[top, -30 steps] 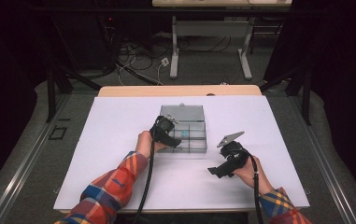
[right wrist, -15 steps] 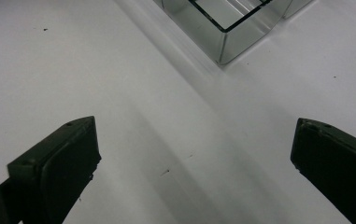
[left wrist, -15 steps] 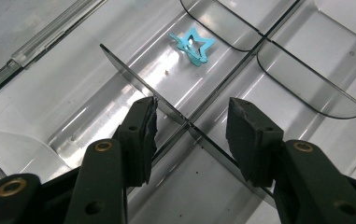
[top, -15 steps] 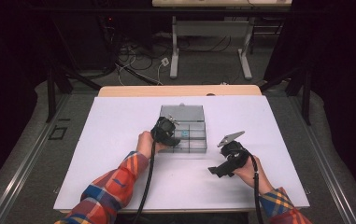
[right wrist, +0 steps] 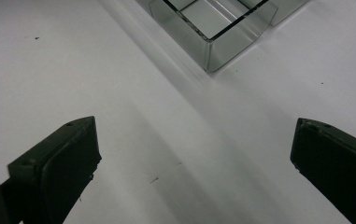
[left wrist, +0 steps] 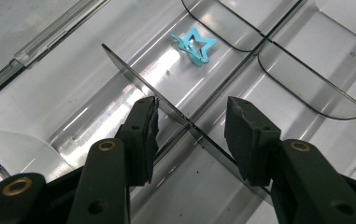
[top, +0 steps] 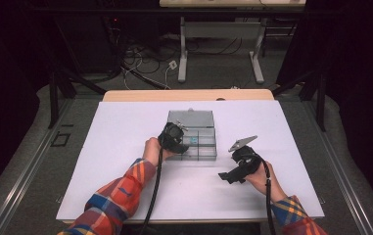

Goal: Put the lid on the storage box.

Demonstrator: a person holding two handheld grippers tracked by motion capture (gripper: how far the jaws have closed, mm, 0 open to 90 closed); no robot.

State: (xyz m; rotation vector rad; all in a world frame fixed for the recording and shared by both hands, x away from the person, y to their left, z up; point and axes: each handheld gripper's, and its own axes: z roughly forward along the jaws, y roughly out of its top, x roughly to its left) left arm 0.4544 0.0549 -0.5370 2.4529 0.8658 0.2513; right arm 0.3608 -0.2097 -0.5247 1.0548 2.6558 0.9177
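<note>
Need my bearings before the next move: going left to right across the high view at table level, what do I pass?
Left hand-held gripper → clear divided box → right hand-held gripper.

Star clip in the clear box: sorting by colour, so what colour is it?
Light blue star clip; left gripper view shows it best.

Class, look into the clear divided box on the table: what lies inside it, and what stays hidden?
Inside the clear divided box, one compartment holds a small blue star clip. The other compartments in the left gripper view look bare. The left gripper covers part of the box from above.
</note>
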